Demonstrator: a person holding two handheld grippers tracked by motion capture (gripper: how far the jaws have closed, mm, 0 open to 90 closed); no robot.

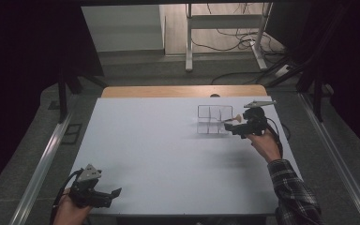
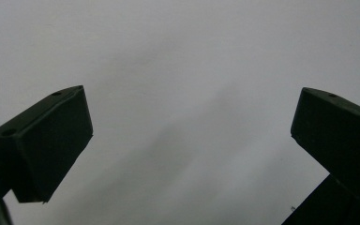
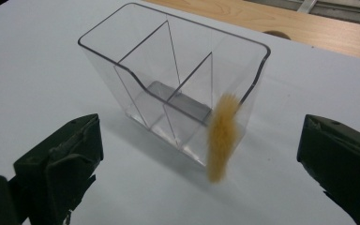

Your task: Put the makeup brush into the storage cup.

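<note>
A clear plastic organiser (image 1: 214,119) with several compartments stands on the white table (image 1: 168,154) at the far right. In the right gripper view the organiser (image 3: 168,79) is upright and its compartments look empty. A tan tuft of brush bristles (image 3: 221,138), blurred, hangs in front of its near right corner; the same brush (image 1: 236,117) lies between the organiser and my right gripper (image 1: 230,127). The right gripper (image 3: 199,129) is open, and neither jaw touches the bristles. My left gripper (image 1: 115,193) is open over bare table at the near left, and in its own view the left gripper (image 2: 194,98) holds nothing.
A wooden strip (image 1: 183,91) runs along the table's far edge, with a round hole (image 3: 276,33) in it behind the organiser. Beyond stand a white desk frame (image 1: 225,21) and floor cables (image 1: 243,40). Metal rails (image 1: 42,159) flank the table.
</note>
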